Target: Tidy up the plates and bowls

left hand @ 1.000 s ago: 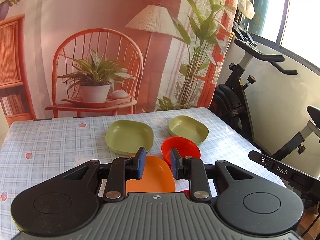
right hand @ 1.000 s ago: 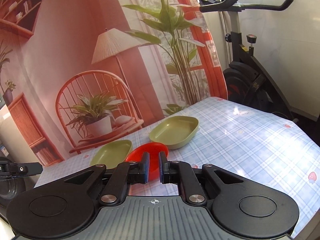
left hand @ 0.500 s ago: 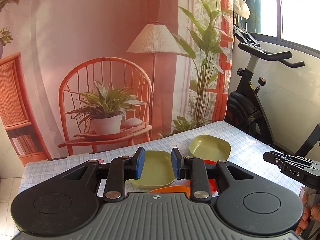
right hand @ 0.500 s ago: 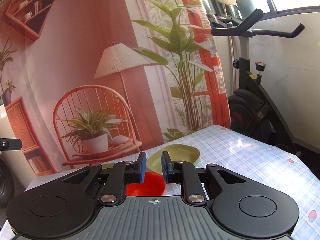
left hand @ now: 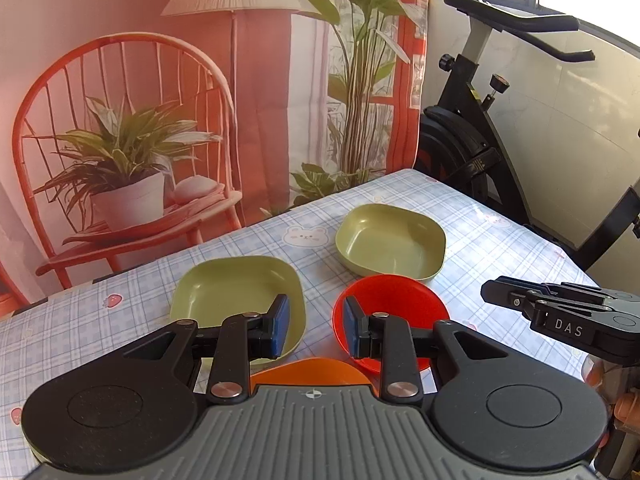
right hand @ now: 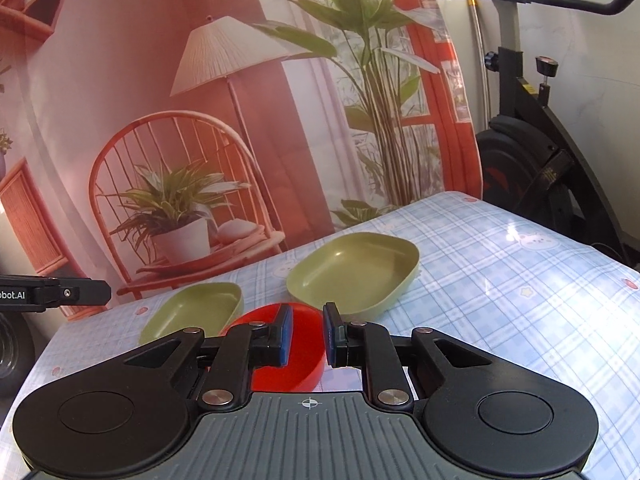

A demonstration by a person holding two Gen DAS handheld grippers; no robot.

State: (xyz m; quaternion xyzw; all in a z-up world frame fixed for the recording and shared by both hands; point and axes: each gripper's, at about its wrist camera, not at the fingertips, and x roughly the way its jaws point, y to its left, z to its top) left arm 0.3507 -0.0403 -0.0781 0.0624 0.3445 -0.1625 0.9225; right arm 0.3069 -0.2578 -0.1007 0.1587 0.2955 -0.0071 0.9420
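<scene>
Checked blue tablecloth point(left hand: 472, 240) fronts a printed chair-and-lamp backdrop point(left hand: 120, 80); exercise bike point(left hand: 472, 148) far right. Smooth squarish green bowls point(left hand: 390, 242) and point(left hand: 236, 292), round red bowl point(left hand: 394, 308) nearer, orange plate point(left hand: 312, 372) nearest. Left gripper point(left hand: 314, 326) and right gripper point(right hand: 307, 334) hover with jaws parted, empty.

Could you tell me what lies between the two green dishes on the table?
Only bare checked tablecloth, with a printed bear: the green plate and the green bowl stand apart. The left wrist view shows it best.

"DAS" on the right claw point(left hand: 568, 316), what looks like "obot.AI" on the left claw point(right hand: 56, 293)
</scene>
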